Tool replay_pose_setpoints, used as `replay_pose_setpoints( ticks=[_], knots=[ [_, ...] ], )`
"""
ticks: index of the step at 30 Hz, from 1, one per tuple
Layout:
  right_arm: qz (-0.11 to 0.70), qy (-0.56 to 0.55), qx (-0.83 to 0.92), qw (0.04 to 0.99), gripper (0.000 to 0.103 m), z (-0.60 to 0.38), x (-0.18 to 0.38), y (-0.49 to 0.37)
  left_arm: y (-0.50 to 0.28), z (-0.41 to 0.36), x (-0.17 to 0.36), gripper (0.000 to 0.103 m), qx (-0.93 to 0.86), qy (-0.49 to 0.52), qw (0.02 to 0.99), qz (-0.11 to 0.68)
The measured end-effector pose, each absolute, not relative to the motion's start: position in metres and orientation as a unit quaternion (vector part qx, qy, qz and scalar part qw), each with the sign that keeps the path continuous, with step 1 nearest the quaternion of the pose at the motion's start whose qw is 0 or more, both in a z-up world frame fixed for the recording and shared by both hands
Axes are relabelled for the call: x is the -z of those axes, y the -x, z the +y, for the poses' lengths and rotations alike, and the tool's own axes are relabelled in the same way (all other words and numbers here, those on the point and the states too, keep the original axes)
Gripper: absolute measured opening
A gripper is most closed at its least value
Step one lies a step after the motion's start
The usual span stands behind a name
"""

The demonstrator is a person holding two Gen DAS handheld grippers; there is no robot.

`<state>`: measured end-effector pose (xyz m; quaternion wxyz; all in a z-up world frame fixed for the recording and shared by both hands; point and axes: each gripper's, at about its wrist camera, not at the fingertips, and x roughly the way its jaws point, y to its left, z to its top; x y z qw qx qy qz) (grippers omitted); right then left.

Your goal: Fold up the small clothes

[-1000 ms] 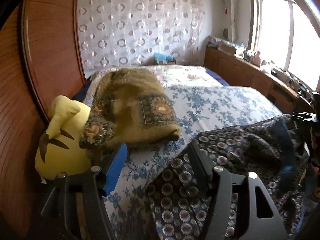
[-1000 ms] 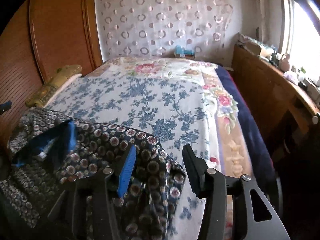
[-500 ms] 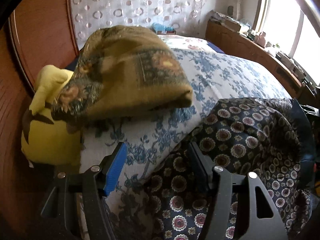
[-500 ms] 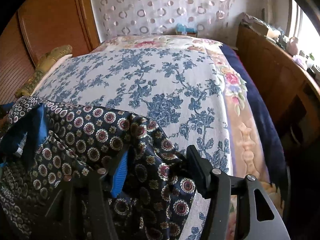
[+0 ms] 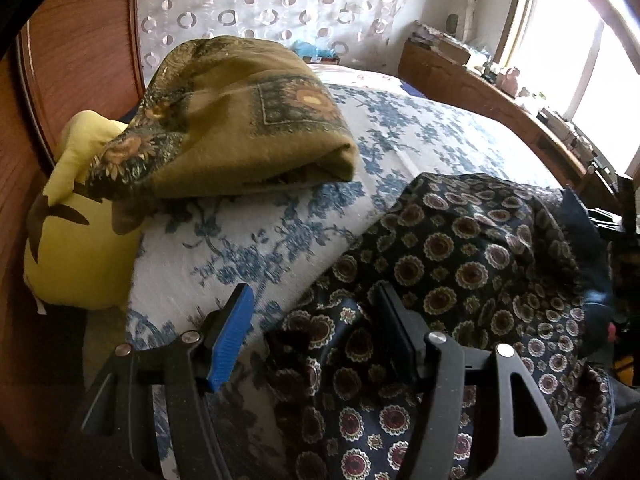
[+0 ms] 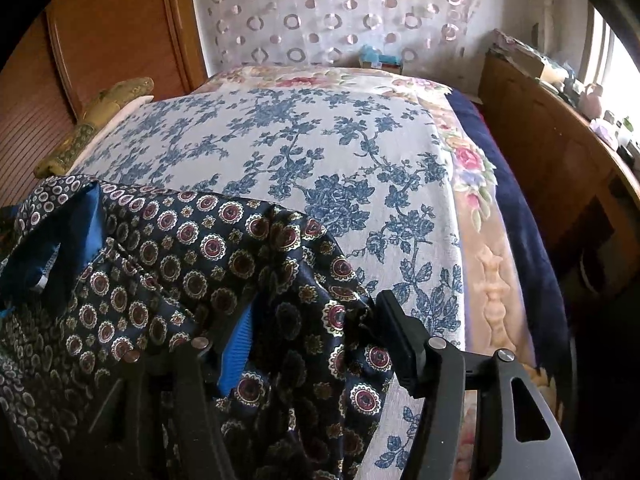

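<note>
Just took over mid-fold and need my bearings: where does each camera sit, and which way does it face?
Left wrist: on the left gripper, facing down the bed; jaws open over the dark navy medallion-print garment, olive folded blanket beyond.
Right wrist: on the right gripper, same direction; jaws opening, garment between.
Shared: garment, blue-floral bedspread.

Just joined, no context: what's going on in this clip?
A person with a handheld gripper in each hand is working on a dark patterned garment lying rumpled on a bed with a blue floral sheet. The left gripper stands open over the garment's near left edge. The right gripper has cloth between its fingers, and its jaws look open rather than clamped. No neat fold shows yet. A folded olive blanket and a yellow plush toy sit by the headboard.
</note>
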<state>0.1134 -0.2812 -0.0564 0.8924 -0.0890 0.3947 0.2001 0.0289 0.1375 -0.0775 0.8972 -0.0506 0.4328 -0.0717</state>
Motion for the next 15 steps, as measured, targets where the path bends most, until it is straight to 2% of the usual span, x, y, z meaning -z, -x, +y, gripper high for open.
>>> replay_pose_setpoints(
  ticks=[5,7,9,10,12,14,15],
  knots=[
    [0.393,0.090,-0.204,0.892,0.061,-0.283,0.057,-0.112,-0.019,0.130,0.077,0.063,0.084,0.048,0.898,0.430],
    [0.392,0.095,-0.206,0.892,0.061,-0.283,0.057,-0.111,-0.014,0.128,0.078,0.059,0.084,0.047,0.900,0.426],
    [0.391,0.101,-0.209,0.891,0.059,-0.282,0.057,-0.109,-0.012,0.127,0.078,0.049,0.086,0.048,0.901,0.423],
    [0.389,0.103,-0.212,0.891,0.054,-0.281,0.057,-0.107,-0.010,0.124,0.078,0.046,0.088,0.046,0.901,0.422],
    [0.387,0.105,-0.221,0.889,0.045,-0.279,0.056,-0.103,-0.009,0.122,0.078,0.029,0.096,0.046,0.900,0.422],
    [0.385,0.107,-0.230,0.887,0.031,-0.278,0.056,-0.100,-0.008,0.119,0.077,0.018,0.111,0.052,0.897,0.424],
    [0.384,0.107,-0.238,0.886,0.027,-0.278,0.056,-0.099,-0.007,0.117,0.077,0.012,0.111,0.051,0.897,0.424]
  ],
)
